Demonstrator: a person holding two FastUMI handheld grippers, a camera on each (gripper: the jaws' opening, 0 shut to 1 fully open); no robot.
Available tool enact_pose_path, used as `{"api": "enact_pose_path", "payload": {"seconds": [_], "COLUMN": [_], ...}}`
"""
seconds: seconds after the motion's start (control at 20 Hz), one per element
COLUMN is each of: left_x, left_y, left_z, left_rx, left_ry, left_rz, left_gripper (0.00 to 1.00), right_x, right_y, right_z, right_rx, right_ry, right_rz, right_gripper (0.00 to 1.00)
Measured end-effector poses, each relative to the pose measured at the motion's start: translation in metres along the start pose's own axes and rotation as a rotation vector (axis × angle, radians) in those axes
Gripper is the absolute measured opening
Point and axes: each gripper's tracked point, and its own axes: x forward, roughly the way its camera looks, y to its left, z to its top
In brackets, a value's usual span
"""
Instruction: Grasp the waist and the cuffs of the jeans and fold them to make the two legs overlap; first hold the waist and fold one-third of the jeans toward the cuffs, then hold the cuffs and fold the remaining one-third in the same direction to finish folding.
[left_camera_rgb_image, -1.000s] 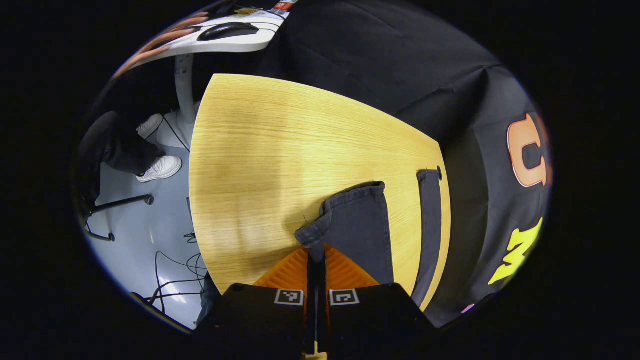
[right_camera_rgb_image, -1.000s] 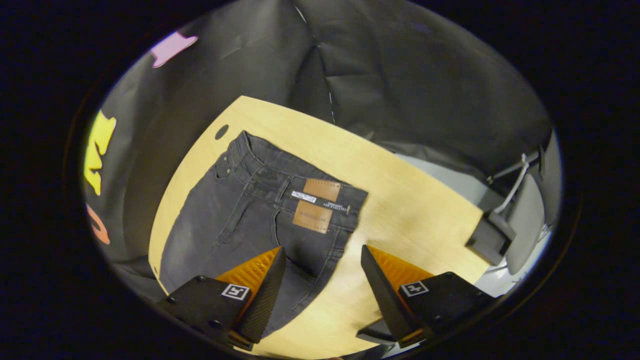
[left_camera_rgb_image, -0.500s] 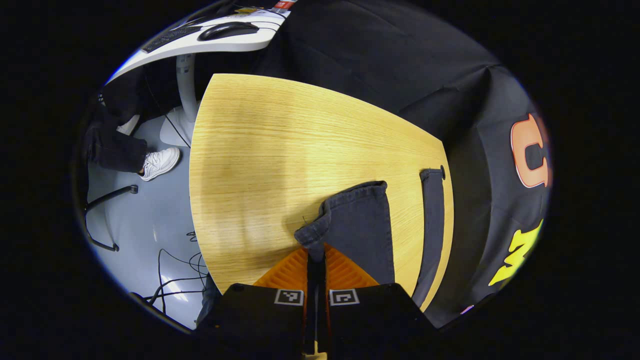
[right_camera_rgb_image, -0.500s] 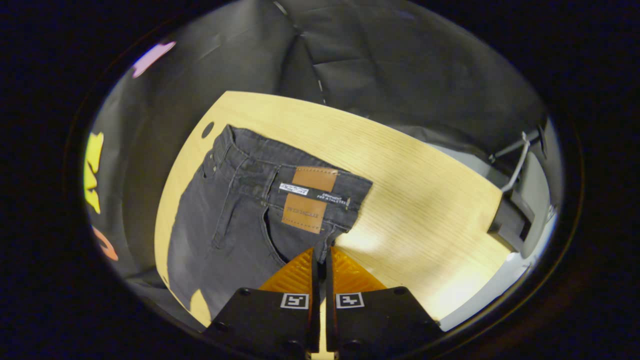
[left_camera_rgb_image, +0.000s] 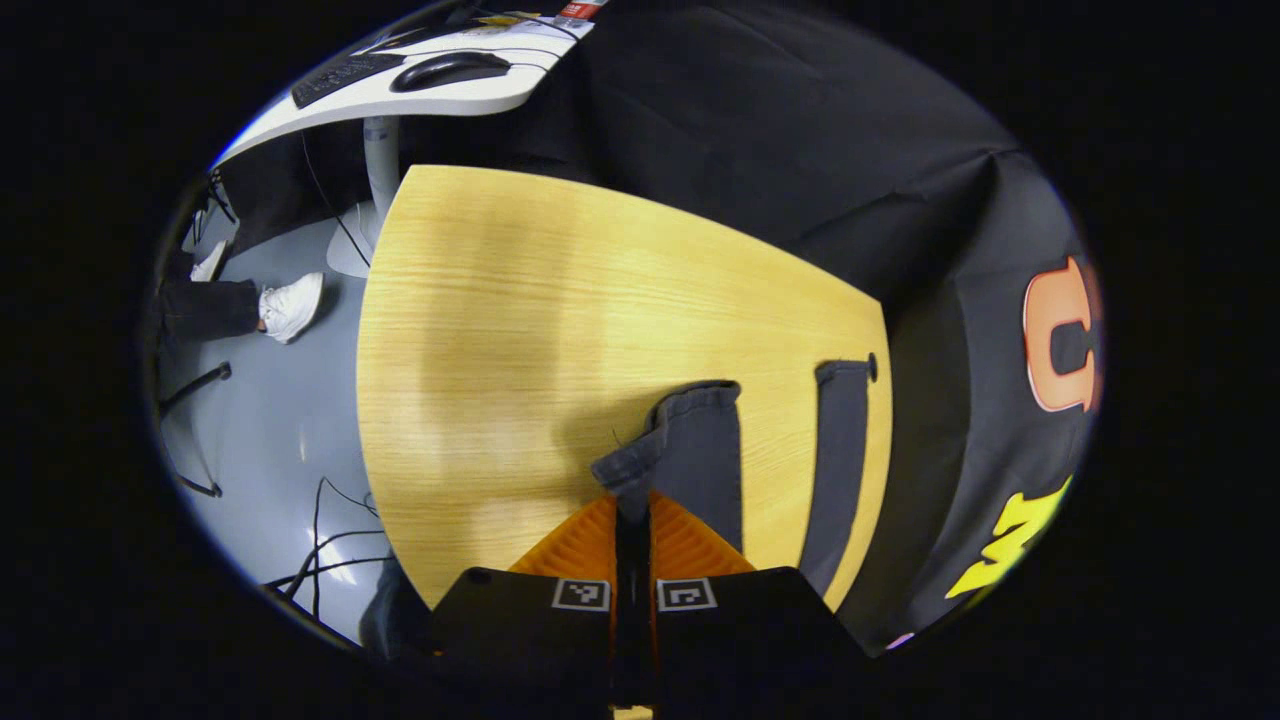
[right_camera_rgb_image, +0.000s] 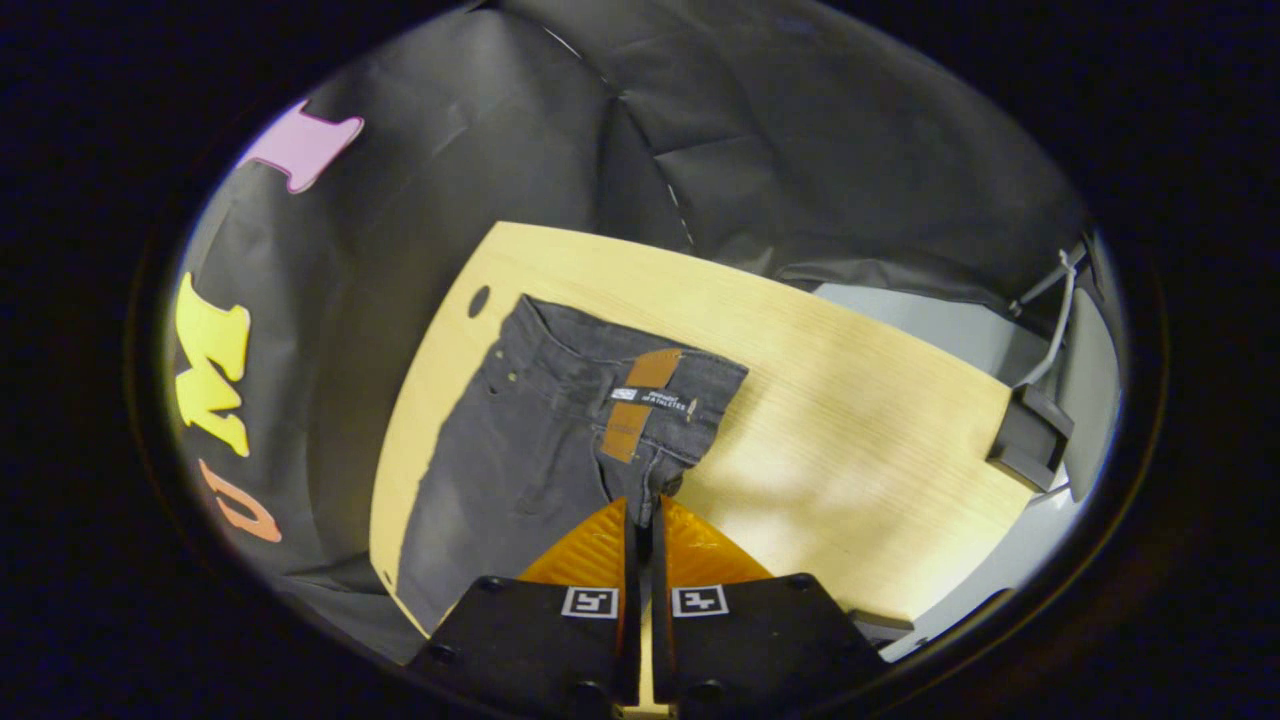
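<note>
Jeans (right_camera_rgb_image: 520, 440) are laid flat on the wooden surface (left_camera_rgb_image: 520, 300), dark denim, w/ the long axis running from the cuff end at the left gripper to the waist end at the right gripper. Left gripper (left_camera_rgb_image: 632, 510) is seen closed, both fingers pinched on the near cuff (left_camera_rgb_image: 650, 455), which is bunched and slightly raised off the wood. The far leg (left_camera_rgb_image: 835, 450) is seen just beyond it, flat along the surface's far edge by the booth wall; a strip of bare wood separates the two legs. Right gripper (right_camera_rgb_image: 640, 520) is likewise closed on the near edge of the waist (right_camera_rgb_image: 655, 455), by the leather patch (right_camera_rgb_image: 640, 400), w/ the waistband corner lifted a little.

Judged from this, the first step is in hand: the near half is held at both ends and is to be carried away from the grippers, twd the wall, until it covers the far leg. Each gripper is nearest its own end, so both ends are best moved together to keep the fold line straight.

Surface is a pale curved-edge wood top w/ a small cable hole (right_camera_rgb_image: 479, 300) at the far corner near the waist. Beyond it, left to right: a white desk (left_camera_rgb_image: 420, 85) w/ a mouse (left_camera_rgb_image: 450, 68), grey floor (left_camera_rgb_image: 280, 420) w/ loose cables, a person's shoe (left_camera_rgb_image: 290, 305), then black cloth wall.
</note>
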Motion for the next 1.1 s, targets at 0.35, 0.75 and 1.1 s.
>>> {"api": "enact_pose_path", "payload": {"seconds": [0.35,0.75,1.1], "left_x": [0.017,0.108,0.182], "left_y": [-0.123,-0.186,-0.280], "left_z": [0.026,0.031,0.010], "left_rx": [-0.006,-0.038,0.102], "left_ry": [0.005,0.044,0.039], "left_rz": [-0.071,0.086,0.078], "left_gripper": [0.03,0.03,0.04], "right_x": [0.014,0.078,0.139], "right_y": [0.099,0.163,0.175], "right_z": [0.032,0.060,0.080], "right_rx": [0.004,0.066,0.096], "right_ry": [-0.036,-0.051,-0.068], "right_rz": [0.157,0.191,0.156], "right_gripper": [0.05,0.05,0.01]}}
